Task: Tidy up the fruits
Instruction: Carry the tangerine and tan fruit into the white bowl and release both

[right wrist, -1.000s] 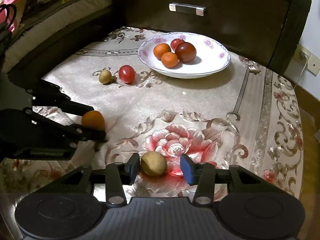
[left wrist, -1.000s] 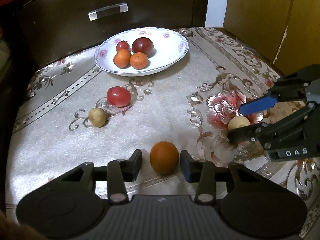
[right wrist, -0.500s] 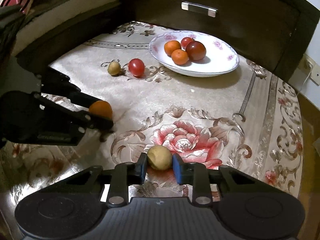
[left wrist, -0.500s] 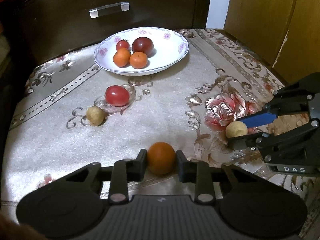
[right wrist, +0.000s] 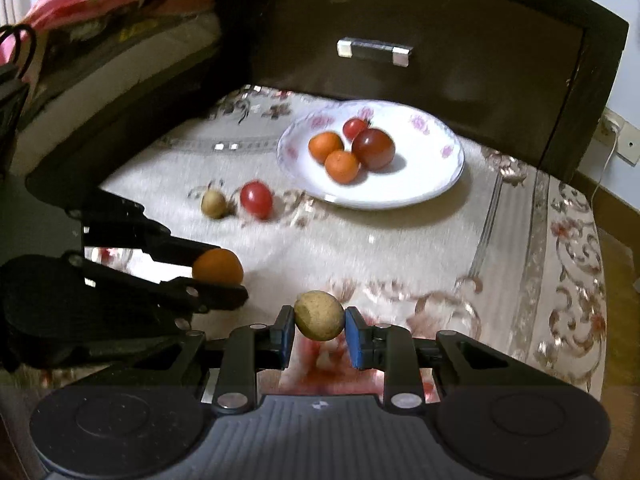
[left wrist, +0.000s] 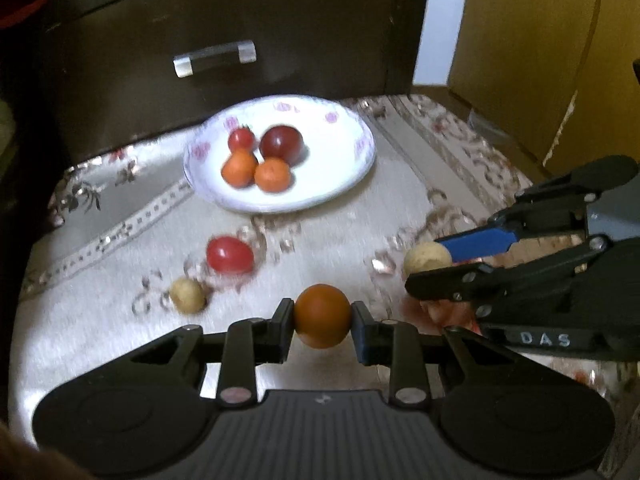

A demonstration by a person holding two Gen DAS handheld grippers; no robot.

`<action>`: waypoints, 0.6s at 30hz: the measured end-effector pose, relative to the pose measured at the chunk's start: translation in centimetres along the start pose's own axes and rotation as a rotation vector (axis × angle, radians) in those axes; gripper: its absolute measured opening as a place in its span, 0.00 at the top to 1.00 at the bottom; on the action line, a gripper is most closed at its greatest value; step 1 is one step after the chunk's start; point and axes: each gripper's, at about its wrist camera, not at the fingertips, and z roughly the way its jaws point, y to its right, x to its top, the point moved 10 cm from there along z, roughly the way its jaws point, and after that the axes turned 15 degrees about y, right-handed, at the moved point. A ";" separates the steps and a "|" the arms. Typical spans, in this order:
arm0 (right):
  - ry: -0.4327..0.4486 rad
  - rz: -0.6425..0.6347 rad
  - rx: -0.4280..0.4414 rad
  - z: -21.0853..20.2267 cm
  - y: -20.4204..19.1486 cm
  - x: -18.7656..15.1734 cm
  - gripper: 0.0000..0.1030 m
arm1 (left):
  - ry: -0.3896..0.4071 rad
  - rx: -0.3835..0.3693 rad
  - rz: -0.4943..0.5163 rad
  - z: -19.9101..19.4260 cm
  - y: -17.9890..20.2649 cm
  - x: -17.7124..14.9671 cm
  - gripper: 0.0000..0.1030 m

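The only readable text is "DAS", in pale capital letters on the dark side bar of the right tongs [left wrist: 428, 262], seen from the left wrist view at the lower right edge of that body. A small pale mark sits in the middle of the ribbed plate at the bottom of each wrist view, but it is too small to read as a letter or logo. The bowl [left wrist: 352, 184] carries pink flower prints and no lettering. The drawer front [right wrist: 460, 64] and its handle show no label. No numbers or signs can be read anywhere else.
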 end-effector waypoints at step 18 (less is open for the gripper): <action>0.102 0.049 -0.072 3.8 3.1 5.7 0.76 | 0.083 0.080 -0.036 3.9 -3.5 5.6 0.66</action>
